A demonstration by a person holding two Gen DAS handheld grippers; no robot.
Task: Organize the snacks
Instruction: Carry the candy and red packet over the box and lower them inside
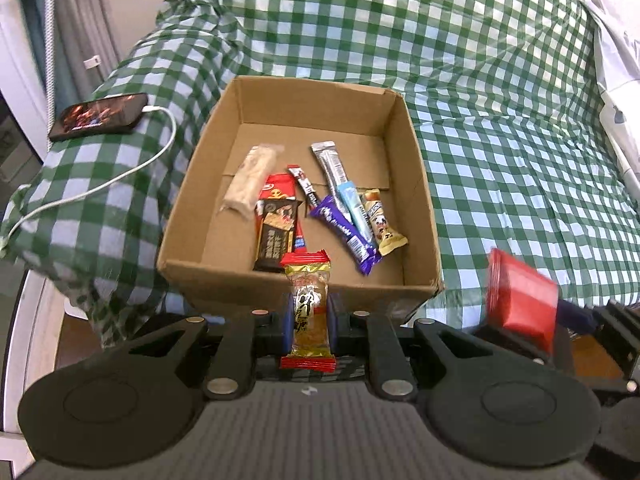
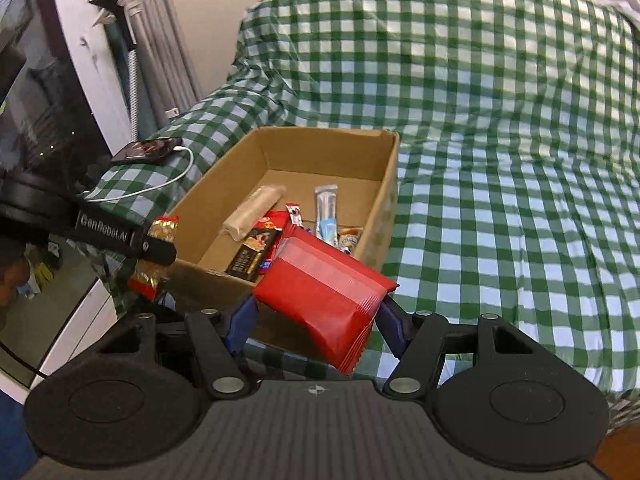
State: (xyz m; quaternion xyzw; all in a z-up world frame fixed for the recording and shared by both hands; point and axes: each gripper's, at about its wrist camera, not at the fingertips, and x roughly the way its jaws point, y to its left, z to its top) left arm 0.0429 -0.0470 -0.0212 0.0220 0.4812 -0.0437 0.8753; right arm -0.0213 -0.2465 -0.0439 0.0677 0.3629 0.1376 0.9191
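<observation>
While the cardboard box (image 1: 224, 184) at frame centre holds assorted snack bars (image 1: 344, 228), the left claw (image 1: 310, 316) grips a gold wafer (image 1: 310, 304) and the right claw (image 2: 316, 320) a red packet (image 2: 324, 292), both at the box's near edge.

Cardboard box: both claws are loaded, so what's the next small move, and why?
Probably carry both a little further forward over the cardboard box, then open. The left claw grips a gold snack bar just short of the near wall, and the right claw holds a red packet at the near corner. Other snacks already lie inside.
</observation>
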